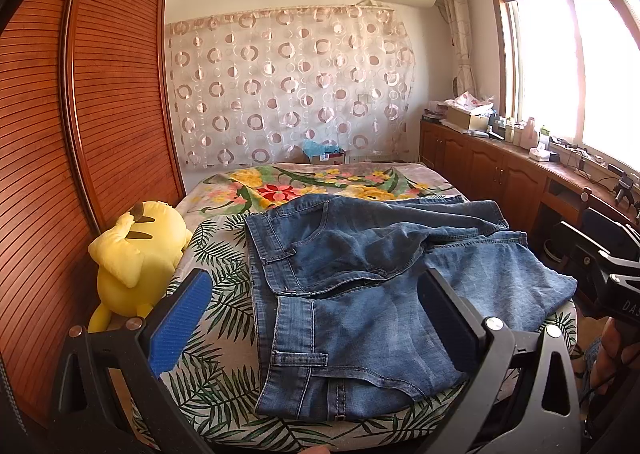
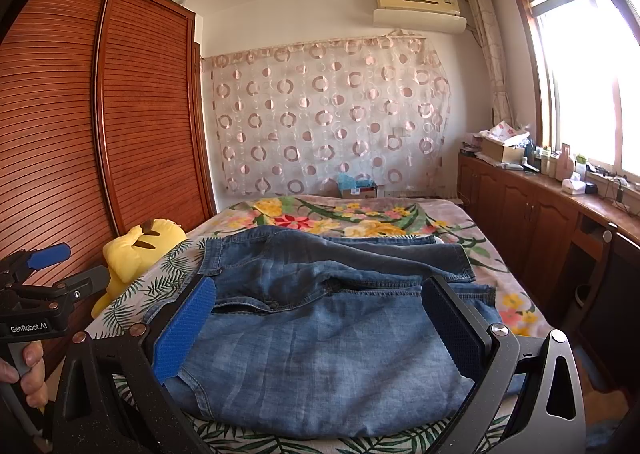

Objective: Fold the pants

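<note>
A pair of blue jeans (image 1: 360,286) lies loosely spread on the near end of the bed, waistband to the left, legs running right; it also shows in the right wrist view (image 2: 320,334). My left gripper (image 1: 312,294) is open, hovering above the waistband end, holding nothing. My right gripper (image 2: 316,306) is open above the leg part, holding nothing. The left gripper also shows at the left edge of the right wrist view (image 2: 60,266), and the right gripper at the right edge of the left wrist view (image 1: 616,270).
The bed (image 1: 224,374) has a leaf-print and floral cover. A yellow plush toy (image 1: 136,254) sits at its left edge against a wooden louvred wardrobe (image 1: 80,134). A wooden cabinet (image 1: 500,170) with clutter runs along the right under the window.
</note>
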`<action>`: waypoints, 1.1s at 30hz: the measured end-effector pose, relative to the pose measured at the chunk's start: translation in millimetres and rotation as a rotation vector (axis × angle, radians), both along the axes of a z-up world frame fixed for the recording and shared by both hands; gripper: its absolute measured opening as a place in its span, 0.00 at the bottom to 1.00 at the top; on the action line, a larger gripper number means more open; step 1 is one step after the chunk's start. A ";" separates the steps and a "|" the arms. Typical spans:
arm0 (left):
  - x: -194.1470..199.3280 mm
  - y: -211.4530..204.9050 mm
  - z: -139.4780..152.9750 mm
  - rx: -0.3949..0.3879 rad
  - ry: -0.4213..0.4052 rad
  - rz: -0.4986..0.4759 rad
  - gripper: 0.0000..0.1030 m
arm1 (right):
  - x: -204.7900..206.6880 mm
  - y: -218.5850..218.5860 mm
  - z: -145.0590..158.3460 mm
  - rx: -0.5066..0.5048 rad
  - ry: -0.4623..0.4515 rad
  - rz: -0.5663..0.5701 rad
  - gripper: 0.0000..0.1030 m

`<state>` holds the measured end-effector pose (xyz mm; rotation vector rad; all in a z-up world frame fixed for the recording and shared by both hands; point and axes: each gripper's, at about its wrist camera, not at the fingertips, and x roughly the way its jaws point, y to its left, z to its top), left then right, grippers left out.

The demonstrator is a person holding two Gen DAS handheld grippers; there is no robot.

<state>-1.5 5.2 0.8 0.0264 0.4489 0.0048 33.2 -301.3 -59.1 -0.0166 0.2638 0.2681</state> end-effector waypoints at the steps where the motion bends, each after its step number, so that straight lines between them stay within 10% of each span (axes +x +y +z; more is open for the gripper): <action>1: 0.0 0.0 0.0 0.001 0.000 0.000 1.00 | 0.0 0.0 0.0 0.000 0.000 0.001 1.00; 33: -0.9 1.0 2.2 0.003 0.034 -0.004 1.00 | 3.9 -0.8 -6.2 -0.002 0.023 0.008 1.00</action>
